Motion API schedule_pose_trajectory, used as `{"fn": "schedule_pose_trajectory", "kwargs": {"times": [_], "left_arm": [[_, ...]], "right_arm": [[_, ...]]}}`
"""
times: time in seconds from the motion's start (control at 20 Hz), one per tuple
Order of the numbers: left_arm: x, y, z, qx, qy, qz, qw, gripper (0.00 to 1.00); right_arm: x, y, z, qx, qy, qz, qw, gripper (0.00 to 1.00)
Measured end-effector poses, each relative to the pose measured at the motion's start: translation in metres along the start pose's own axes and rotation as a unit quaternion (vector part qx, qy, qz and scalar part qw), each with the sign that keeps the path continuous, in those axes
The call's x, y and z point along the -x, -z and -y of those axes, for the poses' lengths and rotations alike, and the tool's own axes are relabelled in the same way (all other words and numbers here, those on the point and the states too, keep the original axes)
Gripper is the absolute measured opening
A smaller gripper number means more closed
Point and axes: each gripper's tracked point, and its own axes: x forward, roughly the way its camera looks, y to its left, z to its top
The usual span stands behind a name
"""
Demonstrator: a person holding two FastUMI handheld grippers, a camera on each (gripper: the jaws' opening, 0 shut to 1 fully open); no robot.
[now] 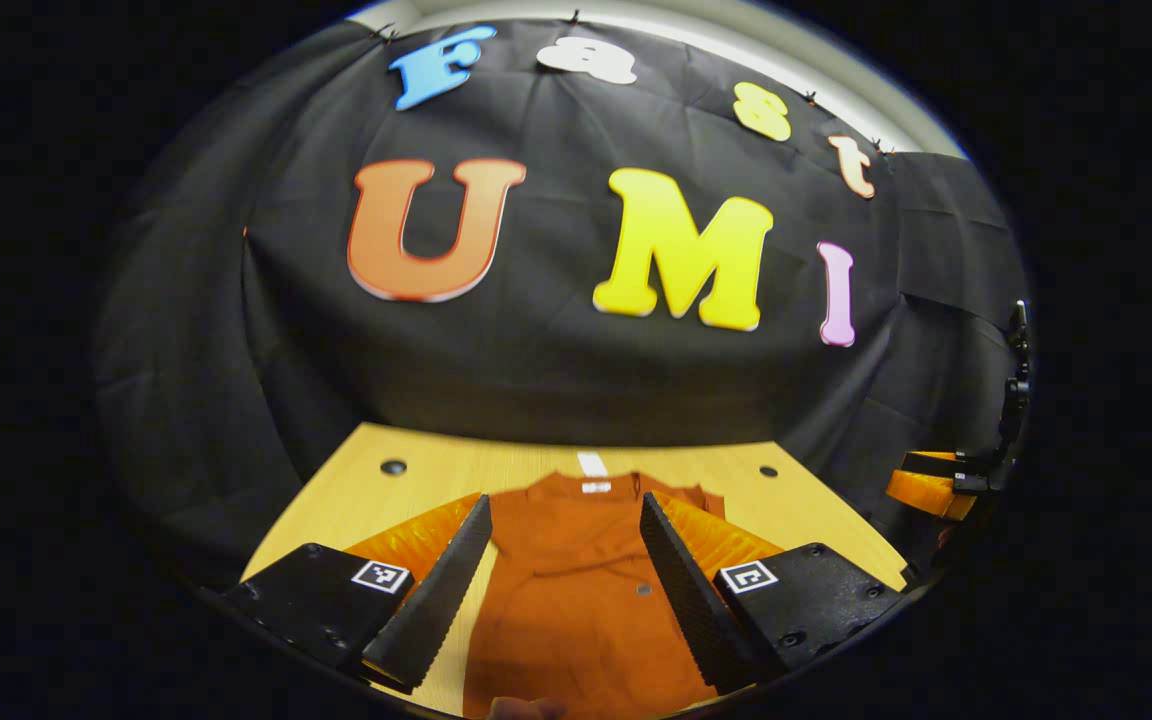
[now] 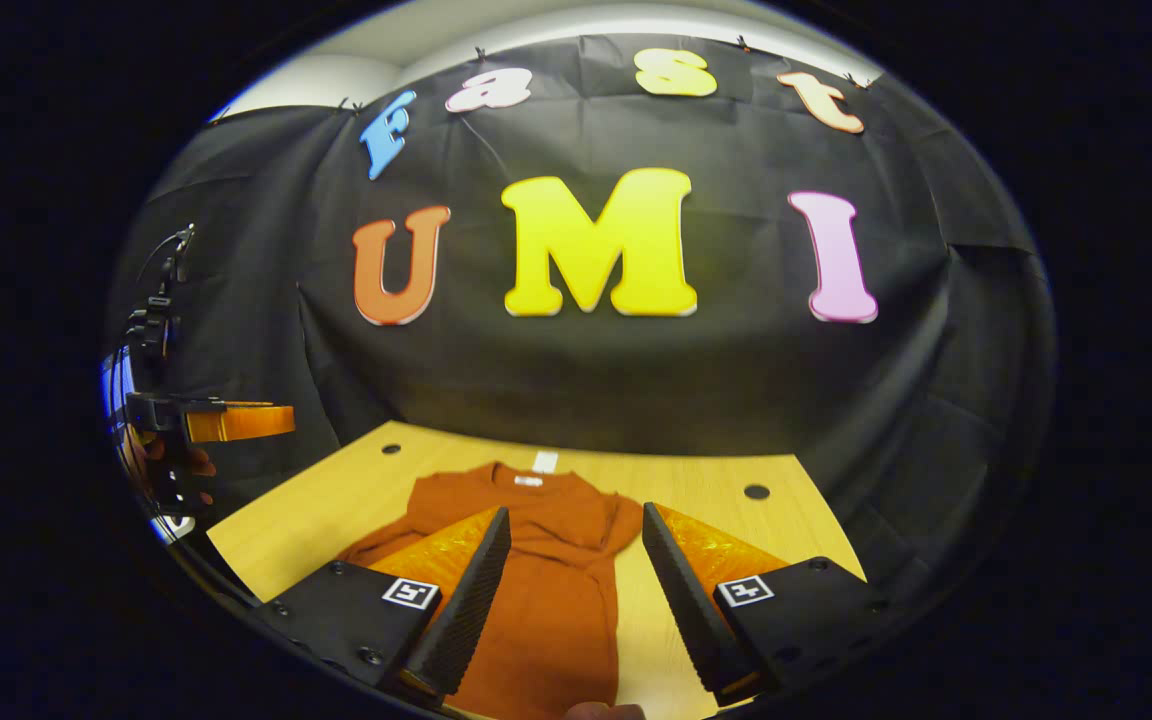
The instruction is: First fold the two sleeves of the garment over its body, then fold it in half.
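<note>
A rust-orange garment lies flat on the wooden table, collar toward the far wall. My left gripper hovers above its middle, open, with nothing between the fingers. In the right gripper view the garment lies below and slightly left, a sleeve spread out at its left side. My right gripper is open over the garment's right edge, holding nothing. The other gripper and the hand holding it appear at the far left of that view, and the other gripper also sits at the left gripper view's right edge.
The table has small dark holes near its far corners. A black cloth wall rises right behind the table's far edge. Bare wood lies on both sides of the garment.
</note>
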Motion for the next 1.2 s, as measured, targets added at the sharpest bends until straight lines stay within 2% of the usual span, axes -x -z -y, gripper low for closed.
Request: {"fn": "schedule_pose_trajectory", "kwargs": {"times": [0.1,0.25,0.3,0.4,0.55,0.7,0.75,0.8,0.85,1.0,1.1,1.15,1.2], "left_arm": [[0.009,0.071,-0.015,0.025,0.014,-0.099,0.995,0.97],[0.042,0.17,-0.029,0.09,0.022,-0.213,0.973,0.99],[0.058,0.202,-0.038,0.08,0.01,-0.244,0.966,0.99],[0.083,0.234,-0.047,0.063,0.004,-0.278,0.958,0.99],[0.093,0.262,-0.049,0.083,0.003,-0.299,0.951,0.99],[0.103,0.276,-0.059,0.112,-0.009,-0.315,0.942,0.99],[0.1,0.272,-0.058,0.114,-0.008,-0.302,0.947,0.99],[0.104,0.277,-0.055,0.119,-0.004,-0.311,0.943,0.99],[0.104,0.277,-0.054,0.118,-0.004,-0.308,0.944,0.98],[0.106,0.282,-0.035,0.13,0.023,-0.324,0.937,0.98],[0.11,0.285,-0.027,0.123,0.038,-0.335,0.933,0.94],[0.111,0.286,-0.024,0.128,0.043,-0.342,0.93,0.92],[0.11,0.286,-0.021,0.136,0.046,-0.341,0.929,0.86]], "right_arm": [[0.005,0.042,0.015,-0.009,0.008,-0.046,0.999,0.86],[0.01,0.116,0.033,-0.019,0.022,-0.122,0.992,0.84],[0.014,0.14,0.036,-0.022,0.026,-0.149,0.988,0.86],[0.023,0.184,0.036,-0.028,0.029,-0.193,0.98,0.86],[0.038,0.239,0.038,-0.038,0.038,-0.265,0.963,0.87],[0.045,0.266,0.038,-0.04,0.054,-0.3,0.951,0.87],[0.047,0.271,0.037,-0.038,0.056,-0.305,0.95,0.87],[0.048,0.276,0.036,-0.037,0.058,-0.309,0.949,0.87],[0.047,0.279,0.033,-0.038,0.057,-0.312,0.948,0.87],[0.049,0.302,0.023,-0.029,0.06,-0.342,0.937,0.85],[0.046,0.301,0.013,-0.021,0.05,-0.343,0.938,0.86],[0.045,0.301,0.011,-0.02,0.048,-0.343,0.938,0.77],[0.045,0.302,0.009,-0.023,0.042,-0.347,0.937,0.64]]}}
